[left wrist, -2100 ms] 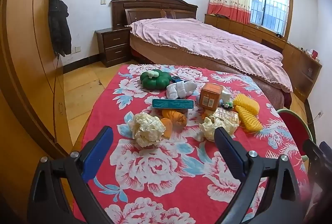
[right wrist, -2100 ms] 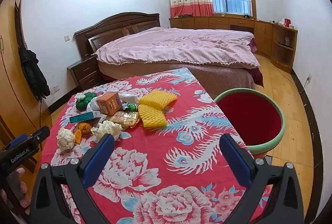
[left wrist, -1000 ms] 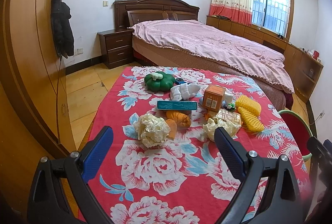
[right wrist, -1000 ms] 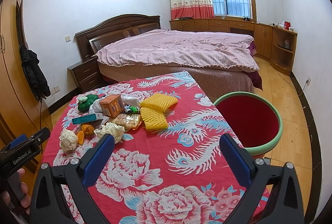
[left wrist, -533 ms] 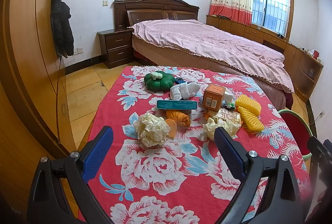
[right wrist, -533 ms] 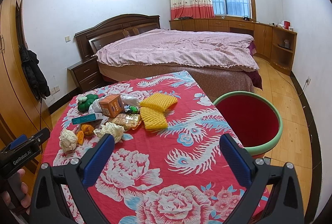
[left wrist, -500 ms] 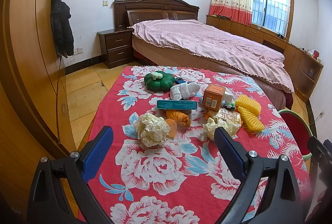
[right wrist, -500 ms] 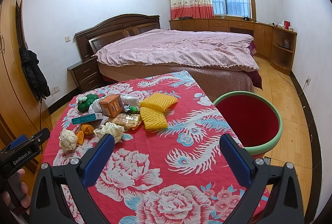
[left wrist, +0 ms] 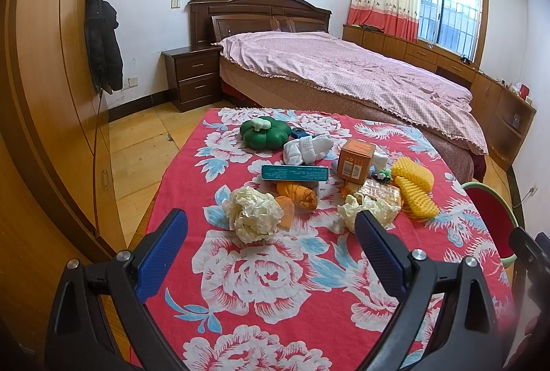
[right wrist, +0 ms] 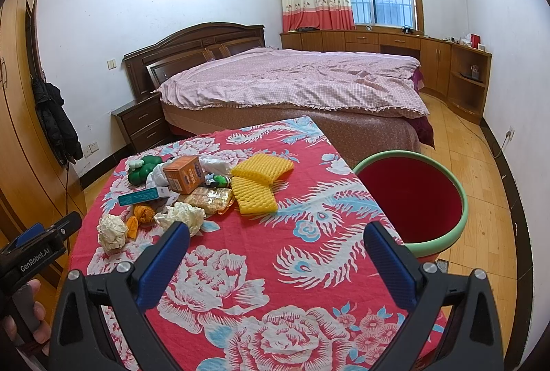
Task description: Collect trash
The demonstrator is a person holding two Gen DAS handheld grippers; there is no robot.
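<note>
Both the left claw and the right claw hang spread wide and empty above the floral bench. Crumpled paper balls lie among clutter mid-bench; the red bin stands beside its right edge.

Two crumpled paper wads are seen lying on the tabletop beside an orange wrapper, a teal box, an orange carton and yellow foam nets. A red bin stands beside the tabletop.
</note>
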